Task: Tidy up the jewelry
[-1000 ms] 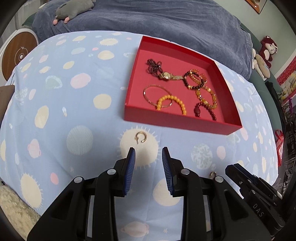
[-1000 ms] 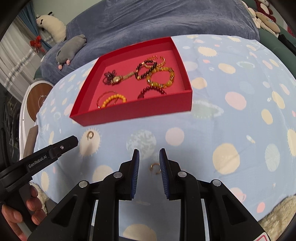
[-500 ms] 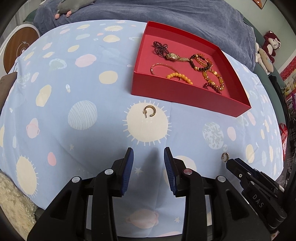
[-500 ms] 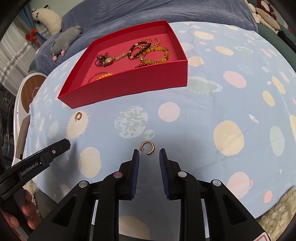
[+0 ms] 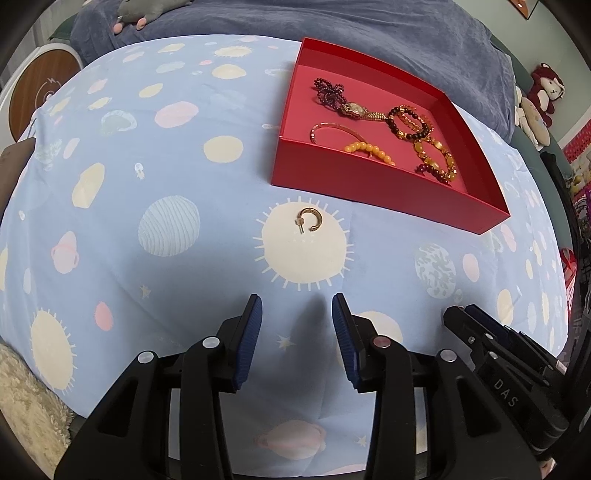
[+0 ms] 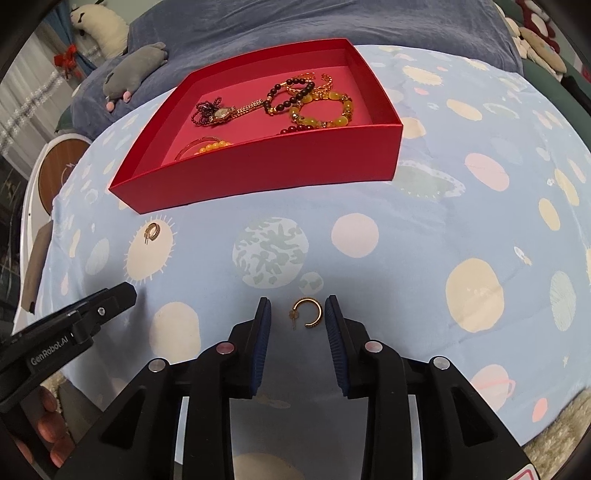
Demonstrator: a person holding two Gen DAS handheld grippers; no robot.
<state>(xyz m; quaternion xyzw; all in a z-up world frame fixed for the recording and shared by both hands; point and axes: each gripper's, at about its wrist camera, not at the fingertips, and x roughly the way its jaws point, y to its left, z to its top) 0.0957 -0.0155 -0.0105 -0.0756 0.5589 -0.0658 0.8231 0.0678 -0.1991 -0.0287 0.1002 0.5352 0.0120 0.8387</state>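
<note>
A red tray (image 5: pixel 388 192) on the blue planet-print cloth holds a watch (image 5: pixel 354 109) and several bead bracelets (image 5: pixel 410 123); it also shows in the right wrist view (image 6: pixel 266 173). One gold hoop earring (image 5: pixel 309 219) lies on a cream sun print, well ahead of my open, empty left gripper (image 5: pixel 296 306). A second gold hoop earring (image 6: pixel 307 314) lies on the cloth between the tips of my open right gripper (image 6: pixel 297 308), touching neither pad. The first earring shows at the left of the right wrist view (image 6: pixel 151 232).
The cloth (image 5: pixel 166 166) drapes over a table edge near me. A dark blue blanket (image 5: pixel 332 26) with a grey plush toy (image 6: pixel 135 68) lies behind the tray. More plush toys (image 5: pixel 543 99) sit at the right. A round wooden disc (image 5: pixel 35 96) stands at the left.
Both grippers moved forward and down toward the cloth. The right gripper closed in on the second earring, which now sits between its fingertips. The left gripper drew nearer the first earring.
</note>
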